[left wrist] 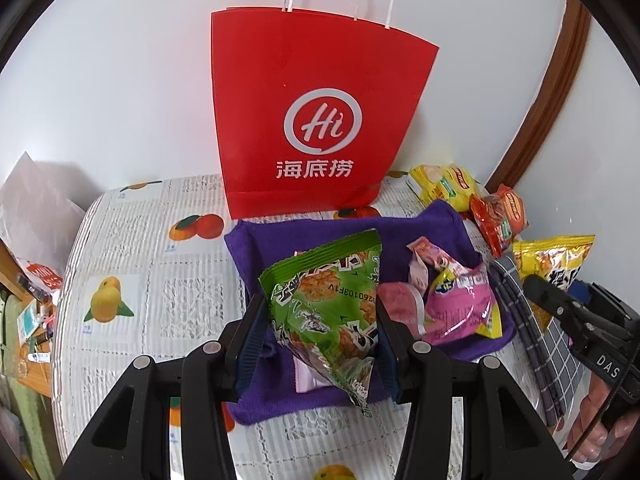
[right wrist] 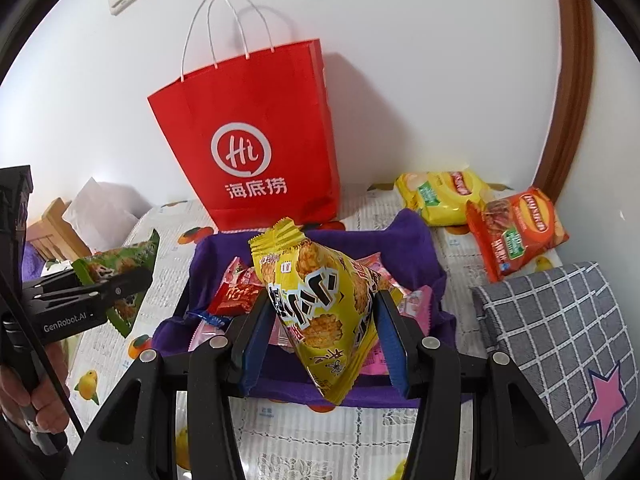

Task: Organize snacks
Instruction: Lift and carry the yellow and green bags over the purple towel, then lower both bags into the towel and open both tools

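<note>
My left gripper is shut on a green snack bag, held up over a purple cloth that carries several small pink and red snack packets. My right gripper is shut on a yellow snack bag above the same purple cloth. A red paper bag with white handles stands upright against the wall behind the cloth. In the right wrist view the left gripper with its green bag shows at the left edge. The right gripper's yellow bag shows at the right of the left wrist view.
A yellow chip bag and an orange-red chip bag lie at the back right of the fruit-print tablecloth. A grey checked cloth with a pink star lies on the right. A brown door frame rises at the far right.
</note>
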